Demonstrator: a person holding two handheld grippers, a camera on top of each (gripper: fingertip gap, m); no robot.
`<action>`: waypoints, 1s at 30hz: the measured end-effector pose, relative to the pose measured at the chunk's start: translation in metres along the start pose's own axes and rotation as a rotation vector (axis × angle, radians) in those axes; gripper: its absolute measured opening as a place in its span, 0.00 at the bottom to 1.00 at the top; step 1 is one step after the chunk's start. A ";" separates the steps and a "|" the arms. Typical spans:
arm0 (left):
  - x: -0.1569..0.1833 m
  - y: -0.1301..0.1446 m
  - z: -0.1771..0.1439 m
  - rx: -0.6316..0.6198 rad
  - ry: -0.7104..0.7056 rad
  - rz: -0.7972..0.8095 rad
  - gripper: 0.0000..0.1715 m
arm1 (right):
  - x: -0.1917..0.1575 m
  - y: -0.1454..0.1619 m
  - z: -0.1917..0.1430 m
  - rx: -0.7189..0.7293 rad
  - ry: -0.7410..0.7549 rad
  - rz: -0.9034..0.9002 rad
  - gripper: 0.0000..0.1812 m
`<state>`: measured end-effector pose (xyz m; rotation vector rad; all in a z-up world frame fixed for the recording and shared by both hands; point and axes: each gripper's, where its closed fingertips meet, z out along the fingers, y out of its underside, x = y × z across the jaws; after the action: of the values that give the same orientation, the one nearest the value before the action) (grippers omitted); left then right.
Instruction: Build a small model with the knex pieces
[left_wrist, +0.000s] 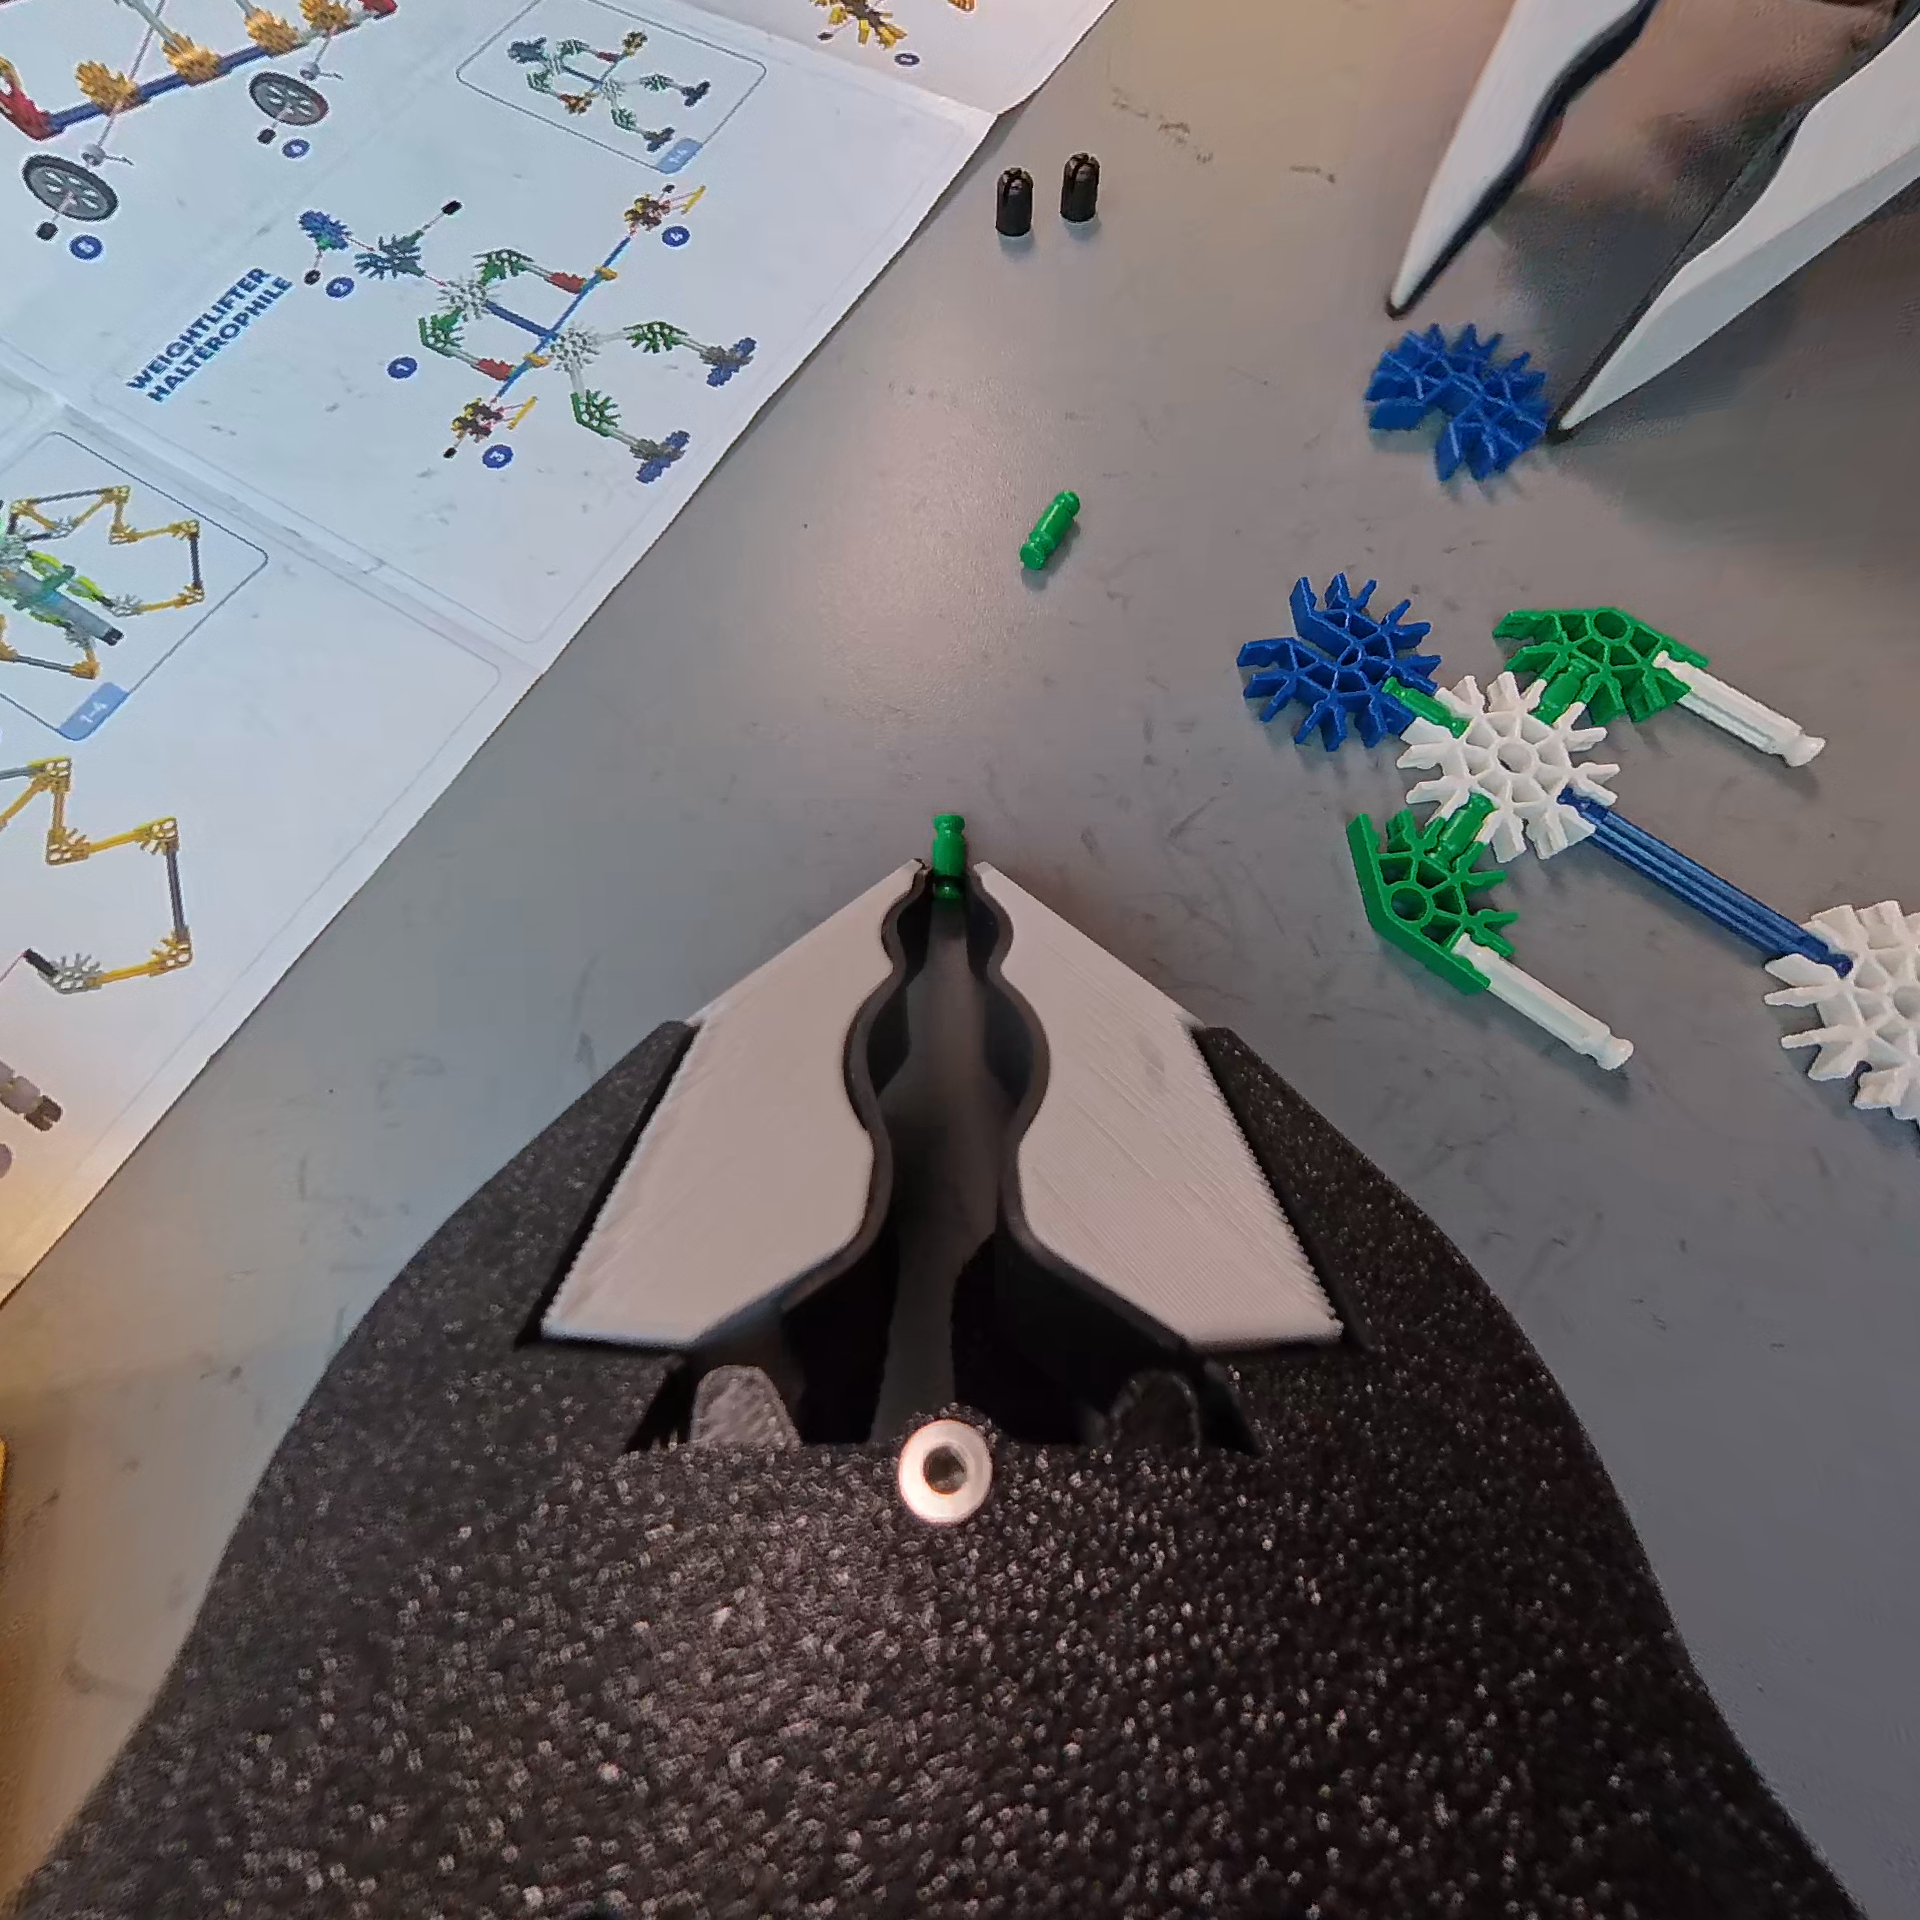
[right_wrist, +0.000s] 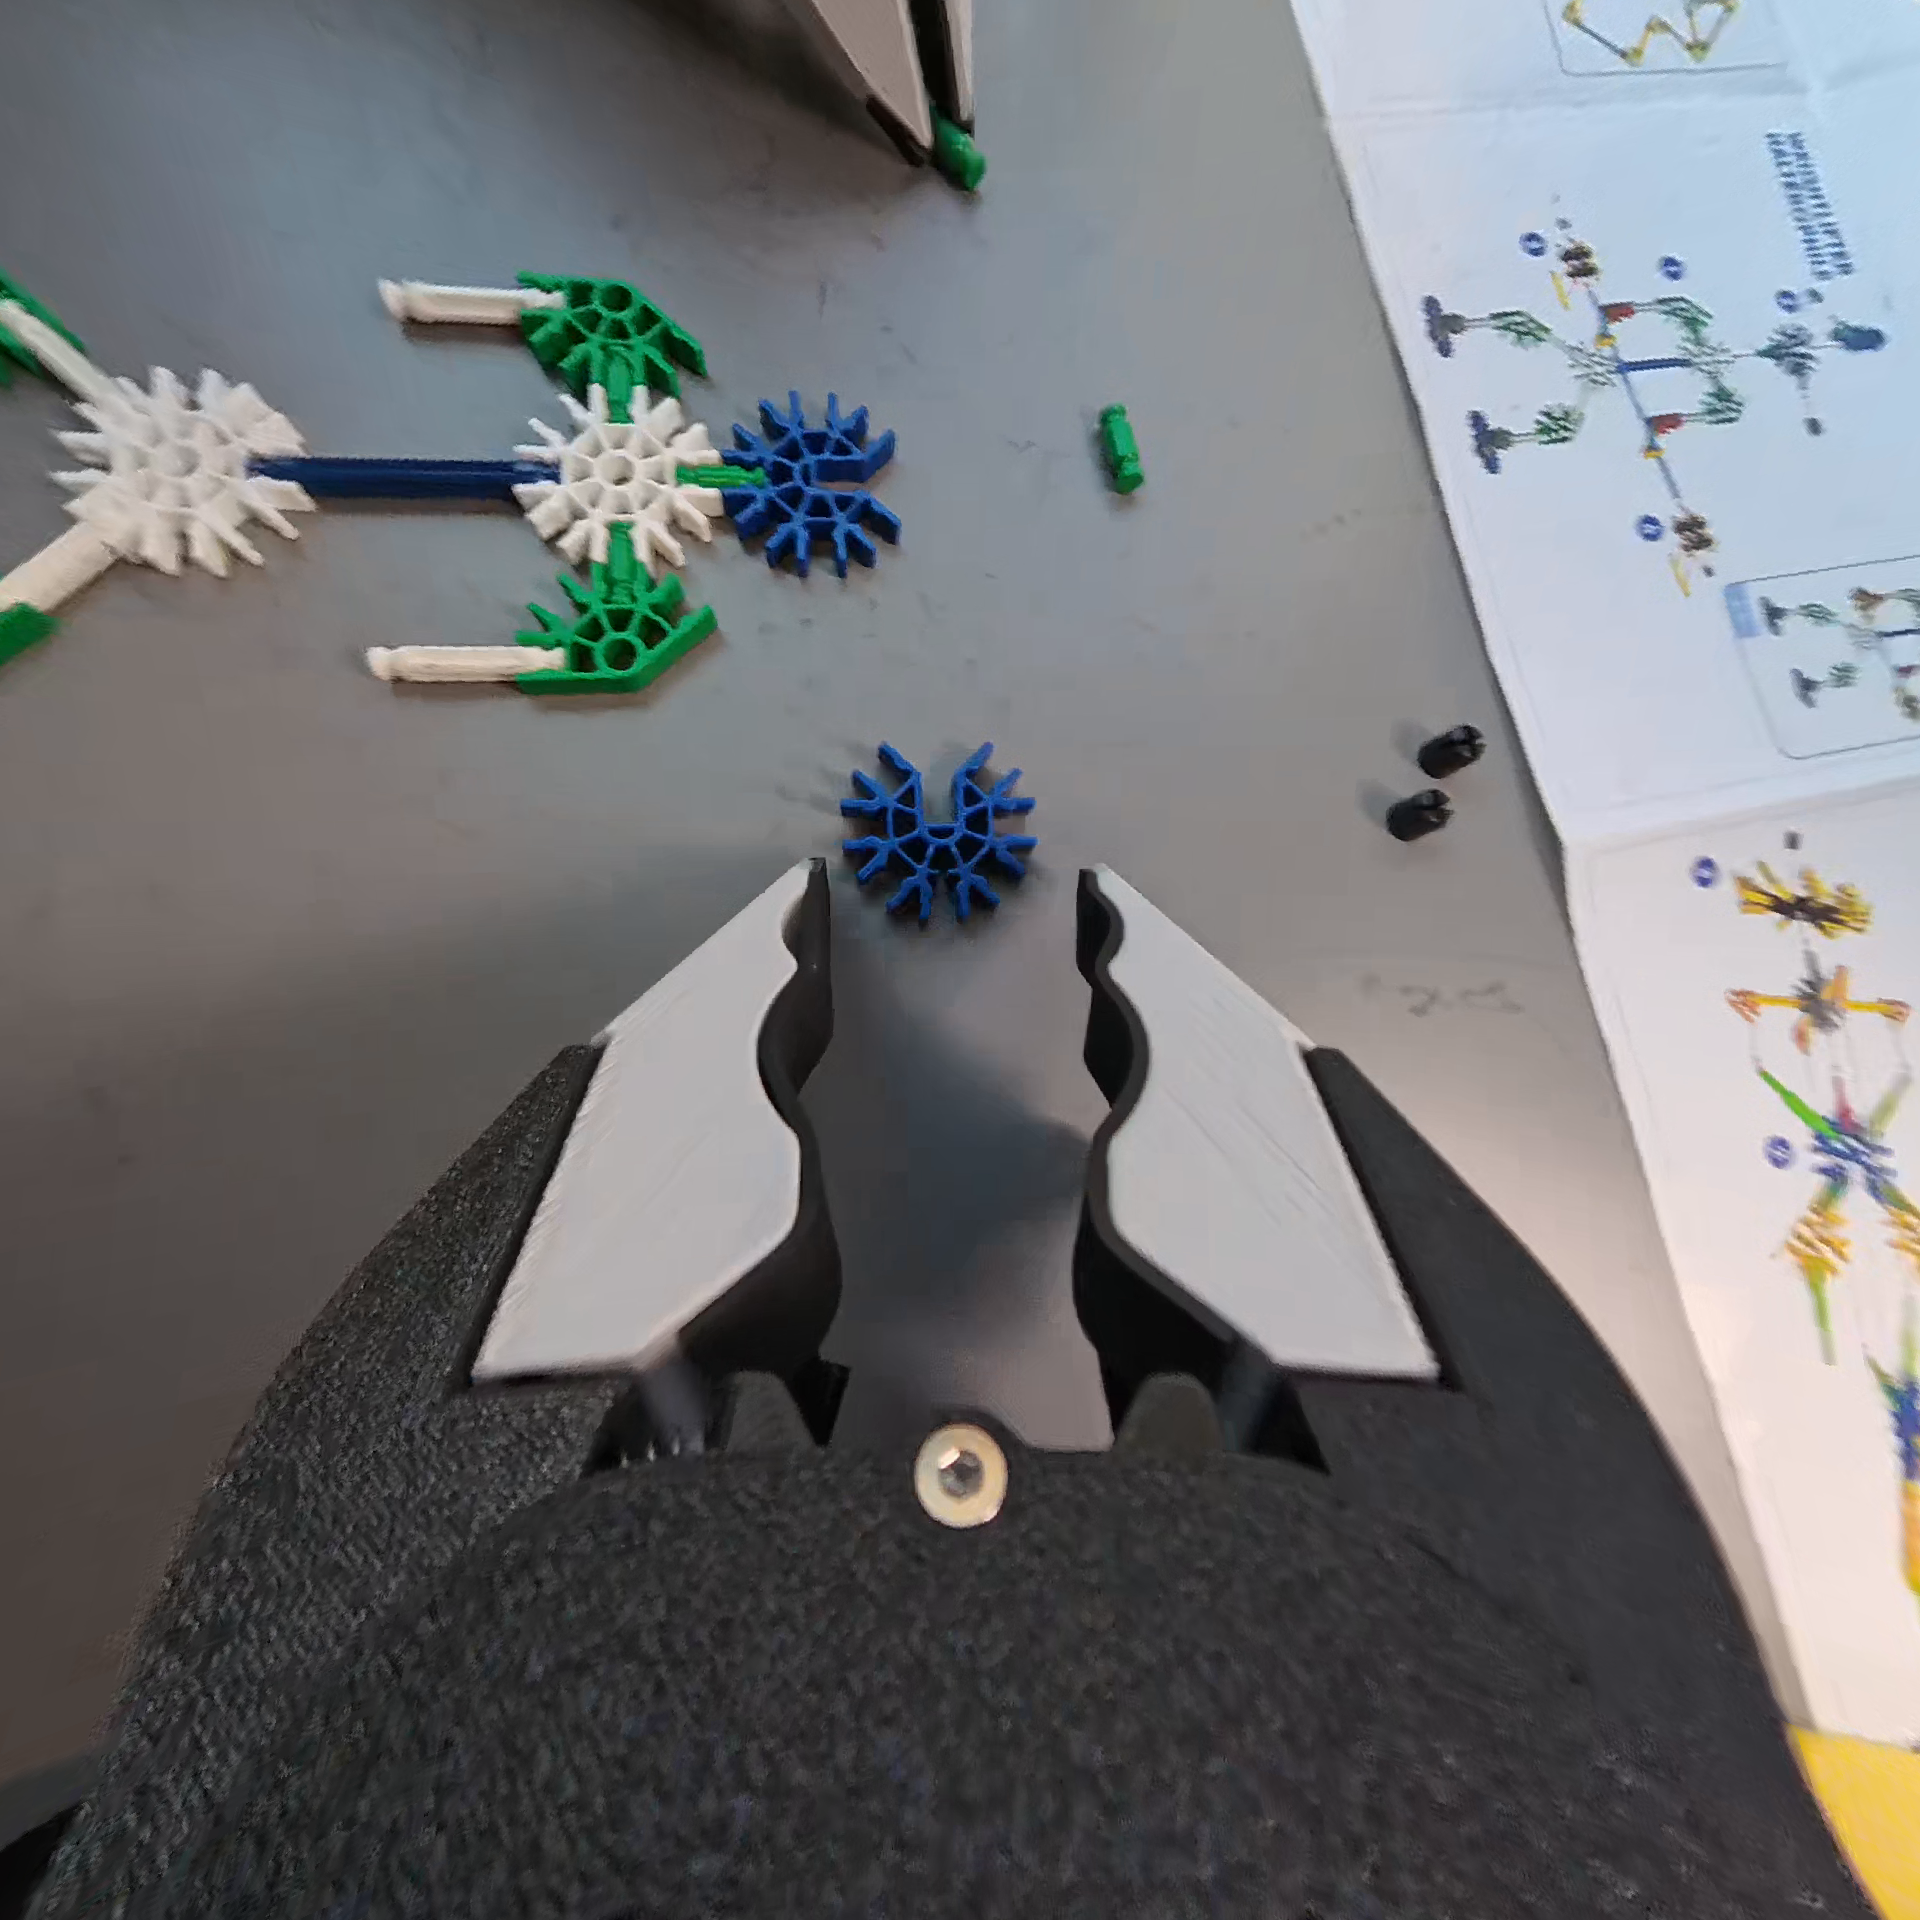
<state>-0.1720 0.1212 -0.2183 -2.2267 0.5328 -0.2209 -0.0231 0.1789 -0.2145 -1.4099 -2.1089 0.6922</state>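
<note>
My left gripper (left_wrist: 948, 871) is shut on a short green rod (left_wrist: 948, 844) that sticks out past its tips; it also shows in the right wrist view (right_wrist: 958, 156) at the top. My right gripper (right_wrist: 951, 878) is open, its tips just short of a loose blue snowflake connector (right_wrist: 938, 828) on the grey table; that gripper (left_wrist: 1475, 364) and connector (left_wrist: 1455, 400) show at upper right in the left wrist view. A second green rod (left_wrist: 1049, 530) lies loose. A flat assembly (left_wrist: 1507, 764) of white, green and blue connectors with rods lies nearby.
A paper instruction sheet (left_wrist: 343, 395) with coloured model diagrams covers the table's left in the left wrist view and its right side in the right wrist view (right_wrist: 1714, 623). Two small black caps (left_wrist: 1047, 192) stand near its edge. A yellow object (right_wrist: 1860, 1797) is at the lower right. The grippers' ends are close to 15 cm from one another.
</note>
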 end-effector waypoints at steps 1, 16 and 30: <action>0.000 0.000 0.000 0.000 0.000 0.000 0.03 | 0.010 0.000 -0.003 -0.002 0.052 0.007 0.24; 0.000 0.000 0.000 0.000 0.004 -0.005 0.03 | 0.002 -0.009 0.006 -0.013 0.036 0.052 0.15; 0.000 0.000 0.000 0.000 0.012 -0.015 0.03 | 0.036 -0.018 0.003 0.087 0.159 0.138 0.15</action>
<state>-0.1719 0.1214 -0.2178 -2.2314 0.5228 -0.2415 -0.0488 0.2065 -0.2003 -1.5202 -1.8519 0.6920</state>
